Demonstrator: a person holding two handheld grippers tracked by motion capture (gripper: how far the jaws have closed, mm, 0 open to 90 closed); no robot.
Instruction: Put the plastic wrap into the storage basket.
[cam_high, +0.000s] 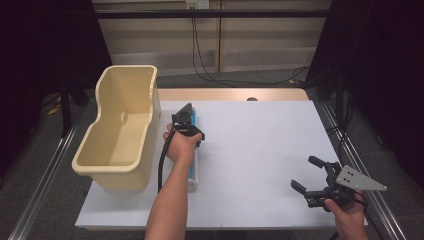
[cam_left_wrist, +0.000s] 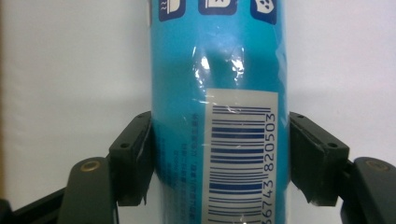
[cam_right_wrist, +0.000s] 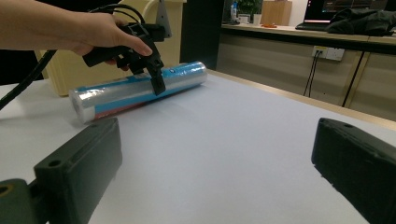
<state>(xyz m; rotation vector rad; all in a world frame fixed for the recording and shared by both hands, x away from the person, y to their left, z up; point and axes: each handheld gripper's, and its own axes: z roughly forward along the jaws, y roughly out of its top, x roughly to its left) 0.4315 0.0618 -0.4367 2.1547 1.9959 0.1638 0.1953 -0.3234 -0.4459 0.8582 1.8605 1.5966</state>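
On the white tabletop (cam_high: 260, 150), left of centre: one blue roll (cam_left_wrist: 219, 93), plastic-wrapped, cylindrical, lying flat on its side. Long axis runs away from me and toward me in the high view, parallel to the side wall of the cream bin (cam_high: 120, 130) that stands just beside it on the left. Far end points at the back edge of the tabletop; near end, a pale flat face, points toward my side. Barcode label on the upper surface, bars crossing the roll, digits running along its length. Row of small dark-blue icons farther along the wrap.

Left tool (cam_high: 187, 122): held in my left hand (cam_high: 181, 145), set down over the roll across its axis, roughly at mid-length. One black pad sits against each side of the cylinder, the pads (cam_left_wrist: 133, 149) touching the wrap with no gap showing on either flank. Jaws therefore drawn in to the roll's width, clamped on it. Roll rests on the tabletop; the right gripper view shows its underside on the white surface.

Right tool (cam_high: 312, 177): held in my right hand (cam_high: 347, 212) near the front right corner of the tabletop, well apart from the roll. Jaws spread wide, nothing between them, pointing left toward the roll. Grey three-cornered plate on top.
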